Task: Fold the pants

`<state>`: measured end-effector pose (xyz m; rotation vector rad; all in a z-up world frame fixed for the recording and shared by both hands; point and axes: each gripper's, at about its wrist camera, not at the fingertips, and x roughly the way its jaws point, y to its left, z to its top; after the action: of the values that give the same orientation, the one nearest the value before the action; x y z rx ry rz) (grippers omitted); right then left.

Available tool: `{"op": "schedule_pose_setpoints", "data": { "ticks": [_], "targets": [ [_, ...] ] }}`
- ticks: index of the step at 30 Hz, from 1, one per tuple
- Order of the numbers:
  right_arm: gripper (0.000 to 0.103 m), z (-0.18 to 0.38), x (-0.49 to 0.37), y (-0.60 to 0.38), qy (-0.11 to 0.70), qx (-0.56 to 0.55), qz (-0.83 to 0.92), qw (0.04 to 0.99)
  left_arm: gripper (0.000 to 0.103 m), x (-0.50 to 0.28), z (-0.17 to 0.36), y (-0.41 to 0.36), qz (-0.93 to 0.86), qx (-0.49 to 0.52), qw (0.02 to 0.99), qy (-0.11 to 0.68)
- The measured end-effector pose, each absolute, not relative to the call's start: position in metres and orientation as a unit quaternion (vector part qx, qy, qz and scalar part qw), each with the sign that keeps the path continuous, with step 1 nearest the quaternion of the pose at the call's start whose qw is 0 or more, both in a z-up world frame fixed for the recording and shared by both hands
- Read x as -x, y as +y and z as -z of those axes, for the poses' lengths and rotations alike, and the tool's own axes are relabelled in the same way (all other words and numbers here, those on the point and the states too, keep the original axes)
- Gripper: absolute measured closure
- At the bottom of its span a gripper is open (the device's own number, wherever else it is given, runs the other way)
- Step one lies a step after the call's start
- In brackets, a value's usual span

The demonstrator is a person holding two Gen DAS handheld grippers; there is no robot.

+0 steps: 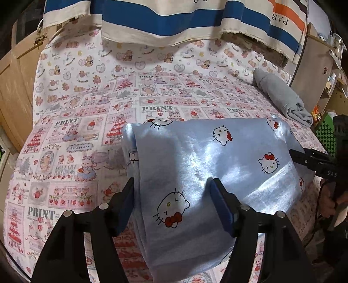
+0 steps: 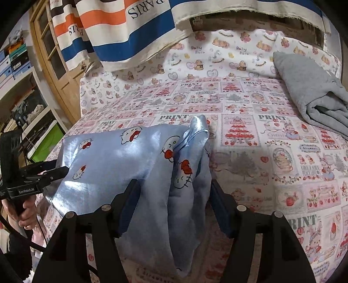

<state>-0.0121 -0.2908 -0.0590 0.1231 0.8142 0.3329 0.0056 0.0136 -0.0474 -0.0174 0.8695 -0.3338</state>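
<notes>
Light blue satin pants (image 1: 195,156) with a cartoon-cat print lie folded on the patterned bed sheet (image 1: 87,122). My left gripper (image 1: 174,196) stands over their near left end, jaws wide, with the cloth's left edge running between the fingers and no squeeze showing. My right gripper (image 2: 174,196) straddles a bunched, raised fold at the right end of the pants (image 2: 113,156), also wide. Each gripper shows in the other's view at the edge: the right gripper (image 1: 304,156) and the left gripper (image 2: 52,172).
A folded grey garment (image 1: 280,95) (image 2: 315,98) lies at the far right of the bed. A blue, white and orange striped cloth (image 1: 174,19) hangs along the back. A wooden cabinet (image 1: 15,82) stands at the left. A person's hand (image 2: 26,217) holds the left tool.
</notes>
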Motion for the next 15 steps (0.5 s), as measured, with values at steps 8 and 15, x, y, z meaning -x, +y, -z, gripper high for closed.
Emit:
{"op": "schedule_pose_setpoints", "data": {
  "ticks": [8, 15],
  "targets": [
    [0.051, 0.06, 0.013, -0.275, 0.398, -0.032, -0.181, 0.899, 0.054, -0.005, 0.047, 0.022, 0.219, 0.071, 0.88, 0.415],
    [0.077, 0.063, 0.01, -0.271, 0.401, -0.047, -0.199, 0.893, 0.082, -0.007, 0.054, 0.015, 0.266, 0.109, 0.863, 0.416]
  ]
}}
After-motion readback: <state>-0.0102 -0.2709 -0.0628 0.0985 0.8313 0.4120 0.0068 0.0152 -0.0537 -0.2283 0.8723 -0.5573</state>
